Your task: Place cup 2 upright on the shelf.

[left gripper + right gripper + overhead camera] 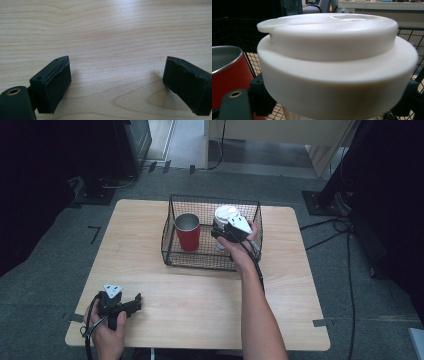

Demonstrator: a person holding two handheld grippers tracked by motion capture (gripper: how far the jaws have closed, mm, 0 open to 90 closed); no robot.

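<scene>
Red cup (pixel 188 232) just beside white-lidded cup (pixel 224 217); basket (pixel 172 254) walls hem both.

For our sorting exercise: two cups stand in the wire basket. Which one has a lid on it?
The white-lidded cup, at the basket's right side, between the right gripper's jaws. The red cup beside it is open-topped, showing its metal inside.

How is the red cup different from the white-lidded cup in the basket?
The red cup is open on top, showing a metal inside; the white-lidded cup is closed by its lid. The red cup stands free at the left side of the wire basket, while the lidded cup sits between the jaws of the right gripper. Both are upright inside the basket.
</scene>
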